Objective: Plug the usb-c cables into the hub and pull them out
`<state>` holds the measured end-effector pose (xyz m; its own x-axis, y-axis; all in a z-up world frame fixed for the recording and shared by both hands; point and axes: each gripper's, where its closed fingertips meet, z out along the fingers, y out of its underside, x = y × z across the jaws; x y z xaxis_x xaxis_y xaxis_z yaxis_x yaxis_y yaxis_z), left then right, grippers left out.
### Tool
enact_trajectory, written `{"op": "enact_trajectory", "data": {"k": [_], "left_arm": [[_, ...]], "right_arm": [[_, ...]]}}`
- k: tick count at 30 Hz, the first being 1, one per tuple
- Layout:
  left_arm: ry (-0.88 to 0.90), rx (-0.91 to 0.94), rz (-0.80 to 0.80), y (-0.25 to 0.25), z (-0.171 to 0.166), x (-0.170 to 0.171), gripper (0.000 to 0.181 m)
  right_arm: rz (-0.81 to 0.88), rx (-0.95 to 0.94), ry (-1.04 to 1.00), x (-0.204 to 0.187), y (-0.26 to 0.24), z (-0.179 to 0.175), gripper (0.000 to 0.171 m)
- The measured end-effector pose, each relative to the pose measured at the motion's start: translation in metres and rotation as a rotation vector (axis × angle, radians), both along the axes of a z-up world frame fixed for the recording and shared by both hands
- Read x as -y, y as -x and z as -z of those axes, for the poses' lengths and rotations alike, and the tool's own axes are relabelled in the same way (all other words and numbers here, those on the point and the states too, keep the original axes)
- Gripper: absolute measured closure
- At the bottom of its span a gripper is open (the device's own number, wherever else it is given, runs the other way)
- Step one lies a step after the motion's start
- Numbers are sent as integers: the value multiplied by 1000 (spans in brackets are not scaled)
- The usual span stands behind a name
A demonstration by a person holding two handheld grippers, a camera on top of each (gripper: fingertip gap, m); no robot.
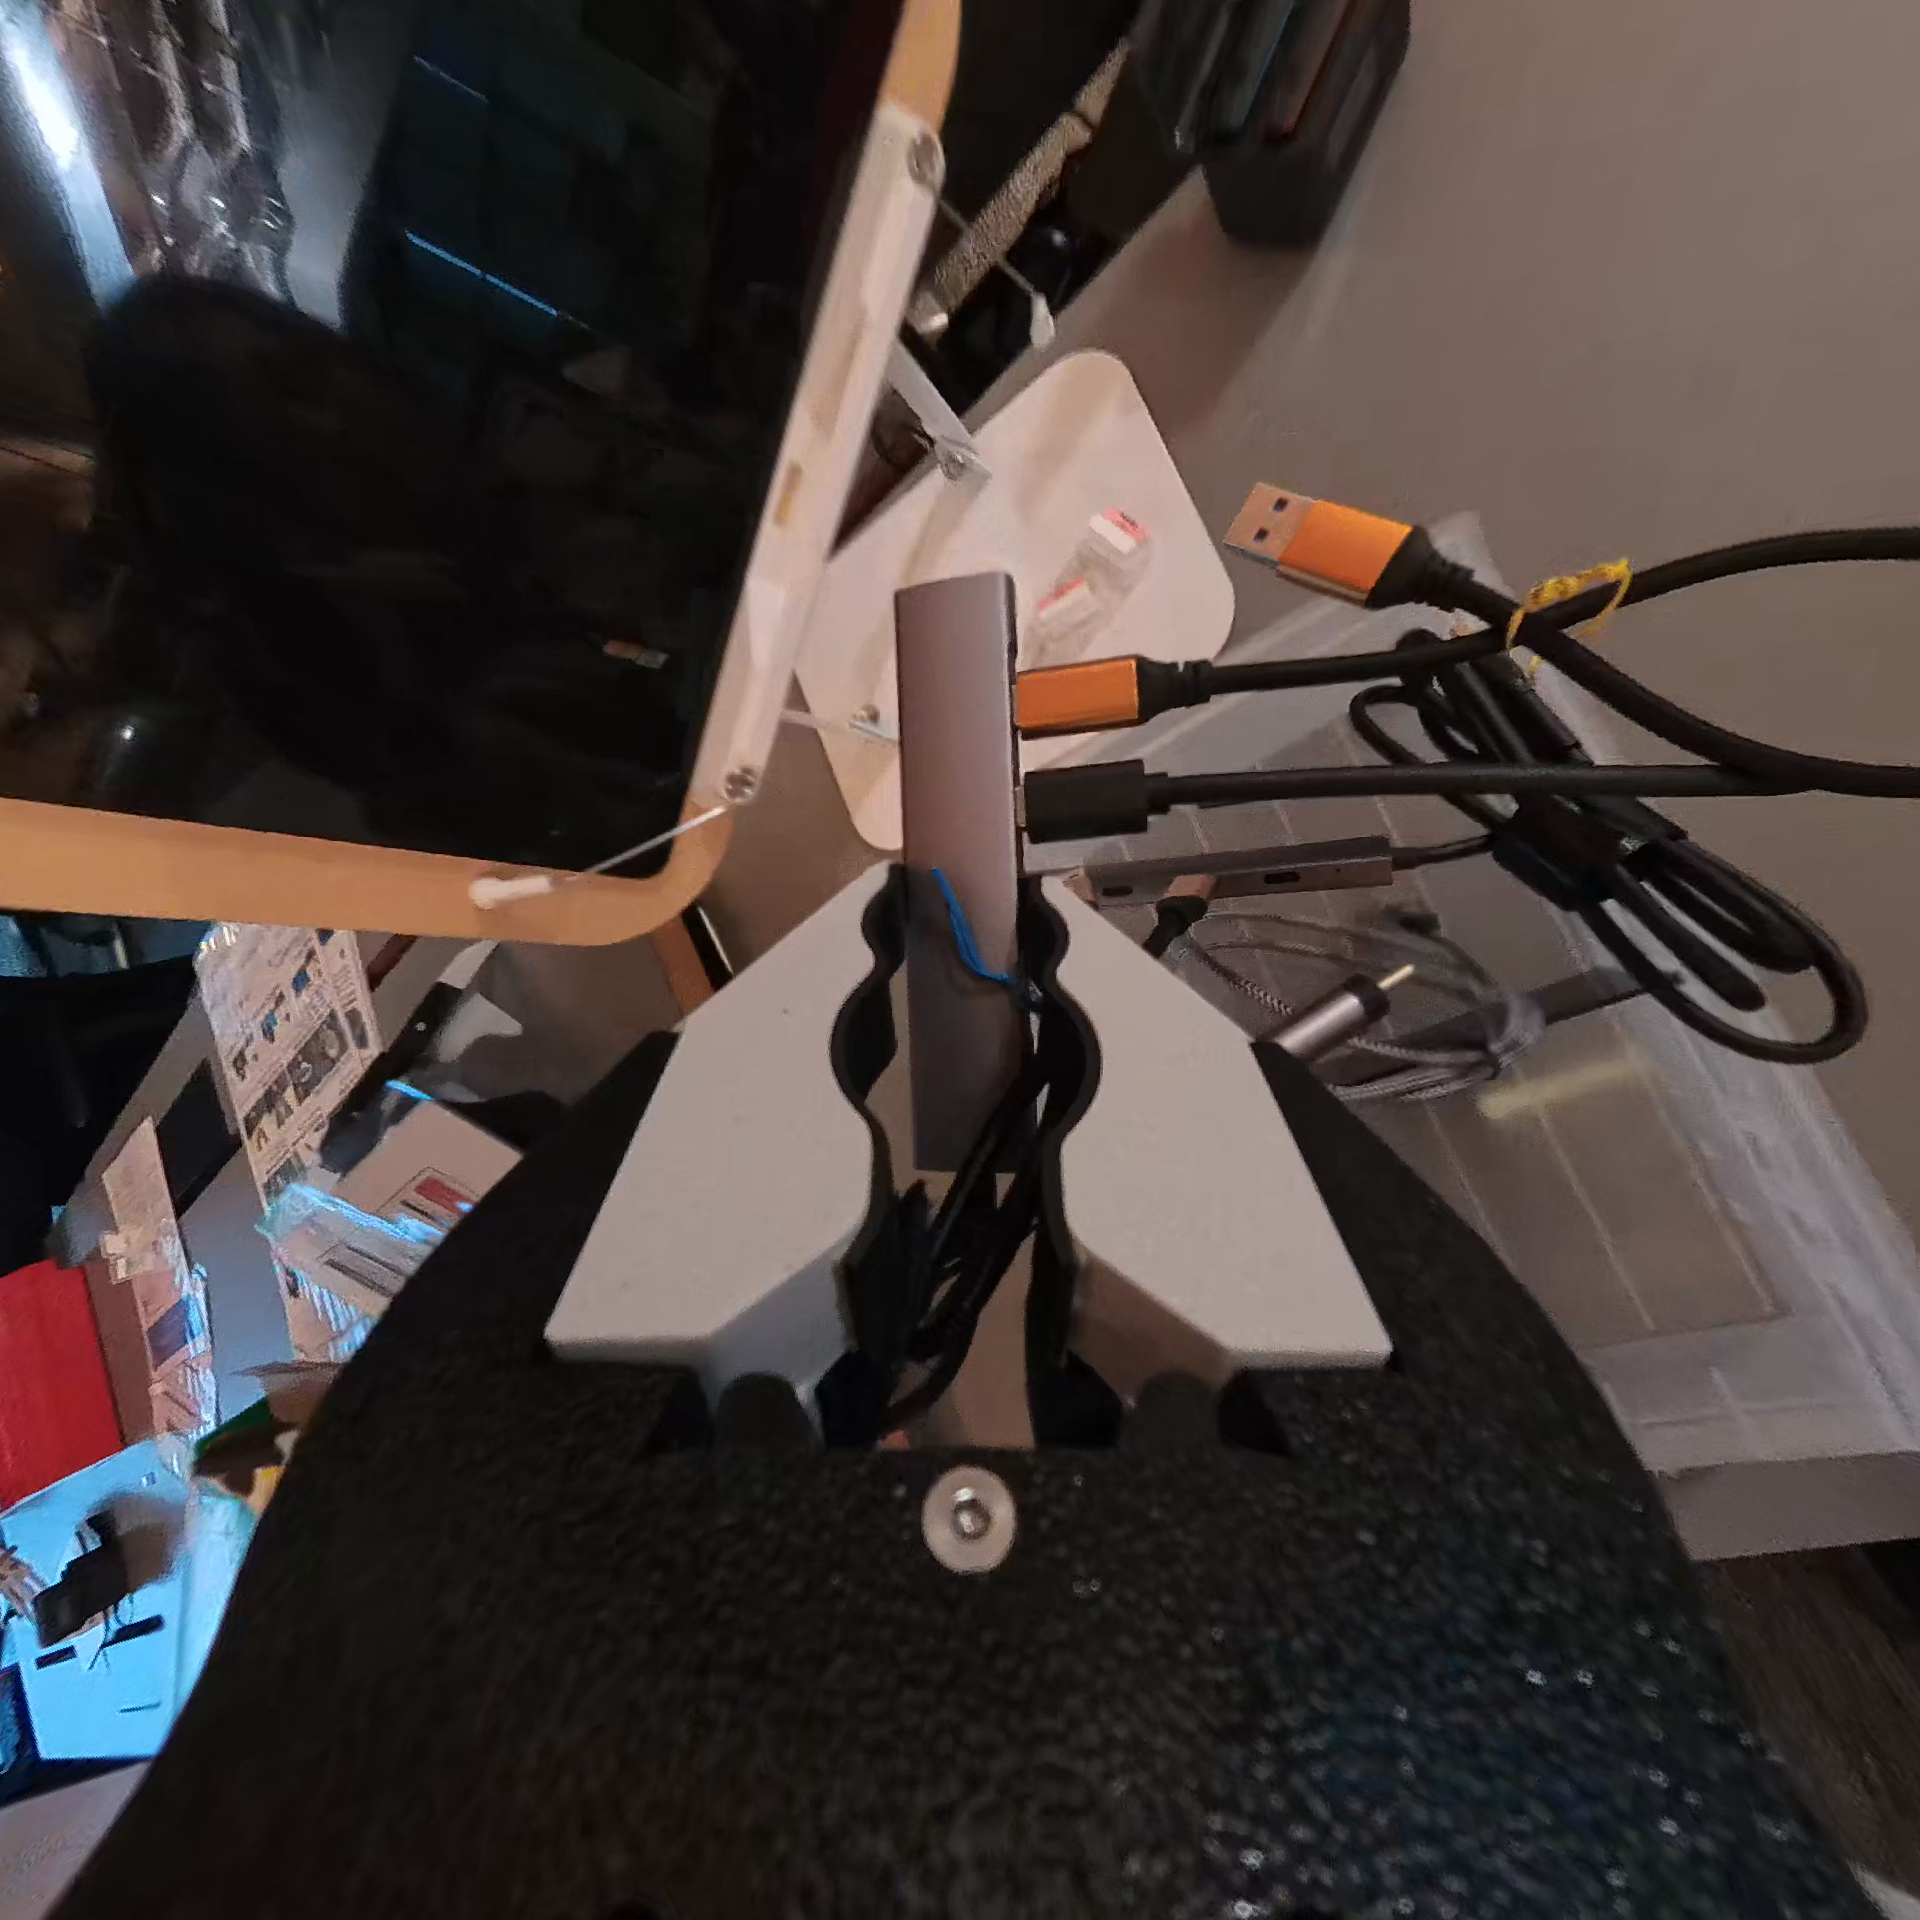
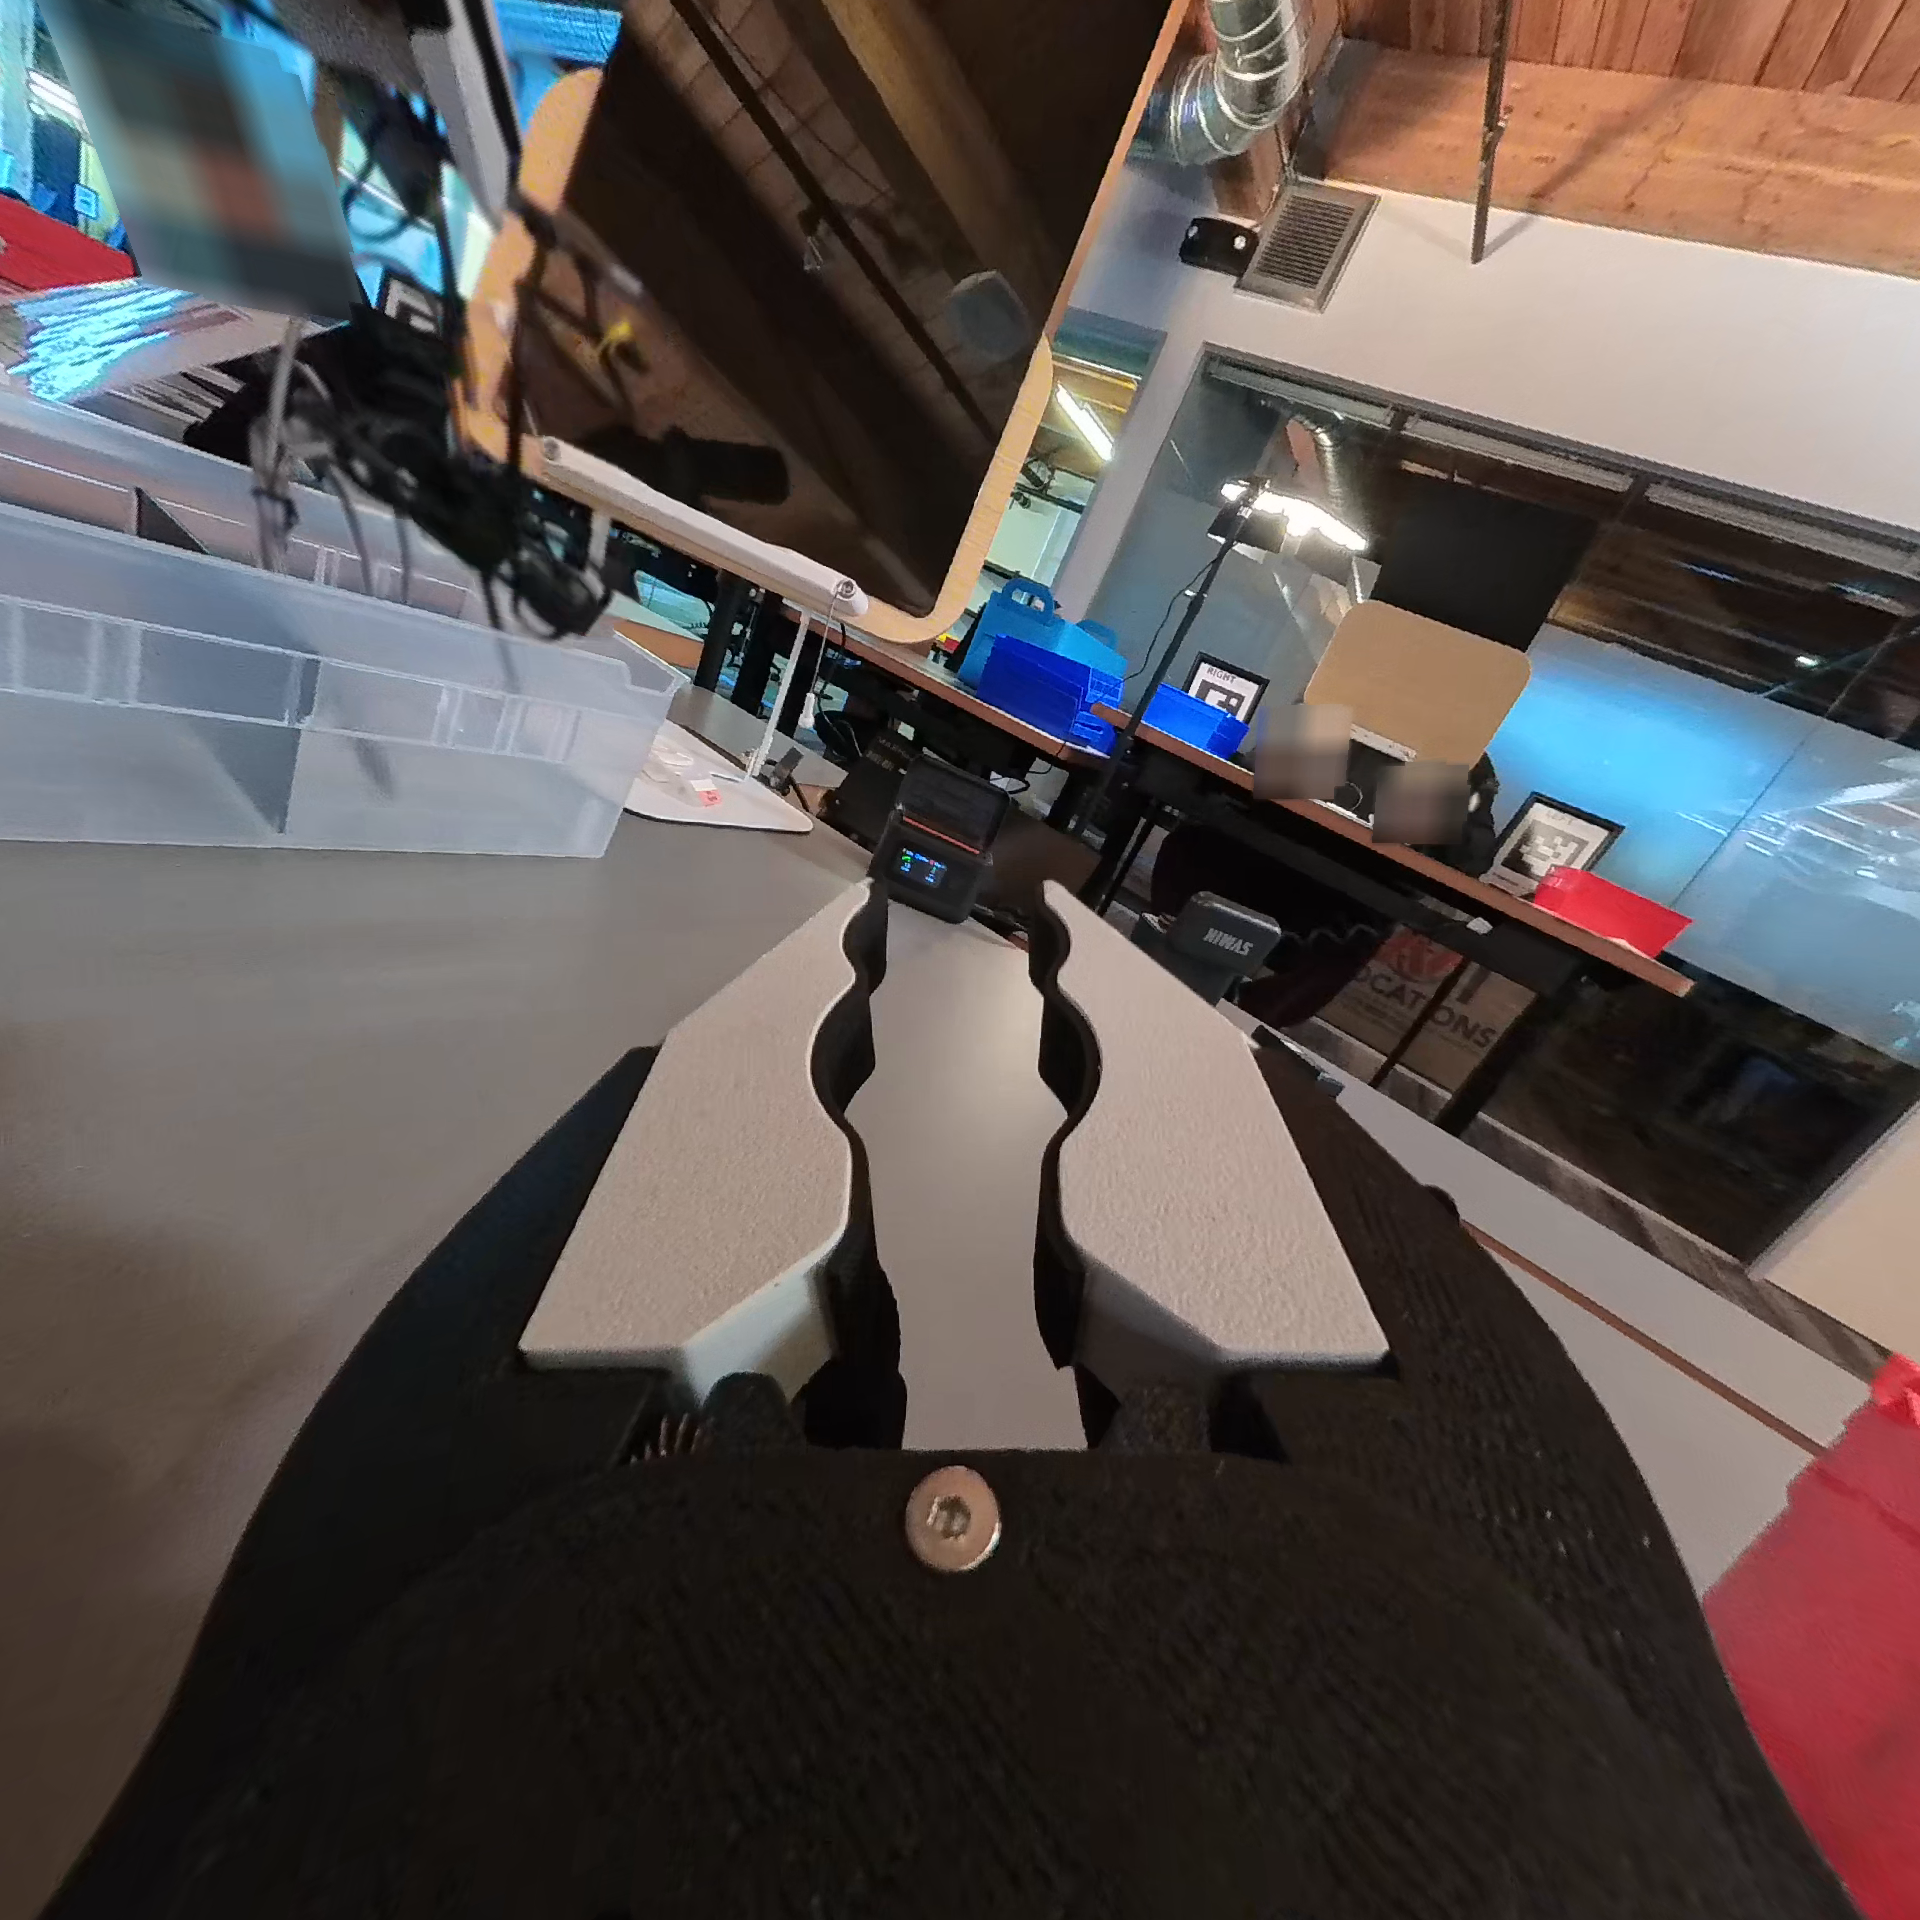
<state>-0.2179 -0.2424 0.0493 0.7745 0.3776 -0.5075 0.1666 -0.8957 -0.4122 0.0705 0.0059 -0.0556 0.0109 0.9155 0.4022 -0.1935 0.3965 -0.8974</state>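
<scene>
The right gripper (image 2: 956,935) hangs over a bare stretch of the grey bench (image 2: 312,1039), nothing between its parted fingers. Toward the bench's far edge a clear plastic bin (image 2: 312,727) blocks the left. Beside the hub (image 1: 956,748), two plugged cables (image 1: 1351,779) and a black tangle (image 1: 1662,935) crowd its port side; a wood-rimmed panel (image 1: 416,520) walls the other.

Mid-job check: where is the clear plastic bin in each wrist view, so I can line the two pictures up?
Left wrist view: clear plastic bin at right, under the cable tangle, beyond the left tool shut on the grey hub.
Right wrist view: bin at upper left.
Shared landmark: the wood-rimmed dark panel.
</scene>
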Motion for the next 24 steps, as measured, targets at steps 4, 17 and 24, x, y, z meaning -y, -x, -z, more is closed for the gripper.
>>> {"op": "enact_trajectory", "data": {"k": [4,17,24], "left_arm": [[29,-44,45,4,42,11,161],[-125,-597,355,5,66,14,160],[-229,-866,379,-8,33,16,159]], "right_arm": [[-14,1,3,3,0,0,145],[-27,8,-4,7,2,1,145],[-28,22,2,7,5,4,145]]}}
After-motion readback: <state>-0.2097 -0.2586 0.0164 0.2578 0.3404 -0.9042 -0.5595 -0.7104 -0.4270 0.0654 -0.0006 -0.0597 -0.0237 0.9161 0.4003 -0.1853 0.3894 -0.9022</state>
